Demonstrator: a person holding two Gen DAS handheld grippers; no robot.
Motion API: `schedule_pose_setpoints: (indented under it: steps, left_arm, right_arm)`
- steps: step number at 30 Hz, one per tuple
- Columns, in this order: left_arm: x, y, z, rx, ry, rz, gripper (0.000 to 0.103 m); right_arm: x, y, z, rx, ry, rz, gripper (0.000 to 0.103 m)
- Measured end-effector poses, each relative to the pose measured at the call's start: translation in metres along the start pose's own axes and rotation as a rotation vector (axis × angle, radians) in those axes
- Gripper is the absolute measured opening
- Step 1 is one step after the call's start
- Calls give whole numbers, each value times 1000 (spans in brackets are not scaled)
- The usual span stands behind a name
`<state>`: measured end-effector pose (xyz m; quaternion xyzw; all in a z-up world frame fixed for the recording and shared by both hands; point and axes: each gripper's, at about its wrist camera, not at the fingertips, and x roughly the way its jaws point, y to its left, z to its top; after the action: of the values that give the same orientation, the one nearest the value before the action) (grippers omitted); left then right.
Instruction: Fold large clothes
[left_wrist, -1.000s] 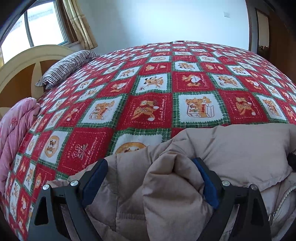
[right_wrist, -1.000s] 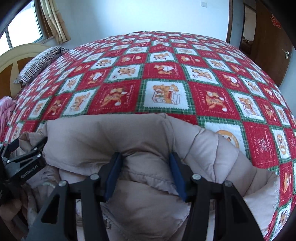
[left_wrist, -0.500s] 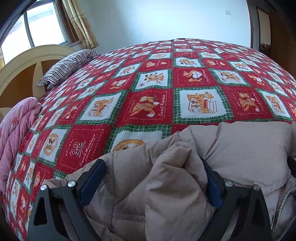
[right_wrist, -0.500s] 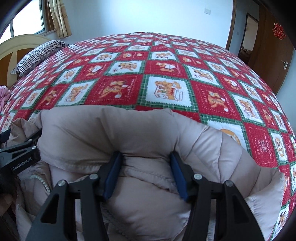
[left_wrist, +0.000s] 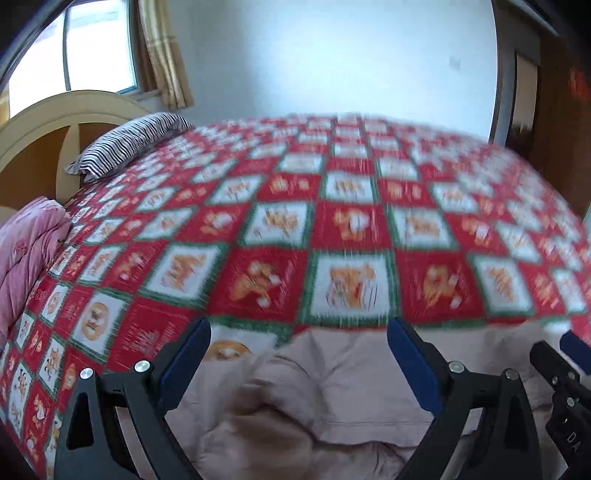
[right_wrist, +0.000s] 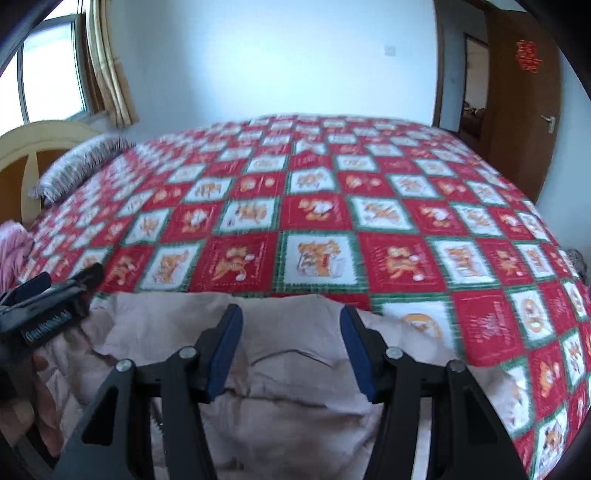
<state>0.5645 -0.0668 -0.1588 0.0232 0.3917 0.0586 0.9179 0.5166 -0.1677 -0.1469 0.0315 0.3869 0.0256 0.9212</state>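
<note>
A beige quilted down jacket (left_wrist: 332, 391) is seen bunched at the near edge of the bed, lying on a red, white and green patchwork bedspread with orange animal prints (left_wrist: 347, 221). In the left wrist view the left hand-held gripper (left_wrist: 299, 354) is seen with its blue-padded jaws spread wide; the jacket fabric lies below and between them, and no pad is seen pressing on it. In the right wrist view the right hand-held gripper (right_wrist: 291, 347) is seen with jaws at a medium gap, roughly half spread; a fold of the jacket (right_wrist: 295, 369) sits between the blue pads (right_wrist: 225, 350), but whether it is pinched cannot be told, since the frame is motion-blurred and the fabric appears slack. The left tool body is visible at the left edge of the right wrist view, just beside the jacket's left side, and the right tool's fingertip shows at the right edge of the left wrist view. Both frames are blurred. A black-and-white striped pillow (left_wrist: 129, 144) is seen at the far left of the bed against a cream arched wooden headboard (left_wrist: 55, 122), and a pink folded quilt (left_wrist: 26, 254) lies at the left edge. A window with yellow curtains (right_wrist: 107, 62) and a brown wooden door (right_wrist: 524, 110) are seen on the far walls.
</note>
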Motion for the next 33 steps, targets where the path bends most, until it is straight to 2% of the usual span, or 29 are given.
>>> schedule_pose_setpoints:
  steps: [1,4,8,25,33]
  left_arm:
    - [15,-5,-9,12,35,17,97]
    - [33,-4,-25,0,86,-13,97]
    - [35,-2,-31,-12,85,-19,97]
    - [45,-9,-37,11,99,45,102]
    - [45,-10,-37,9,100,44,102]
  right_arm:
    - [11,2,-1,-7,27,1,55]
    - [39,7,-15,-52,102,-11,54]
    - [43,12,-27,-110,93,-35,54]
    - [52,18,-34,-154,109,-89,56]
    - [53,19,-35,-156,109,-90,56]
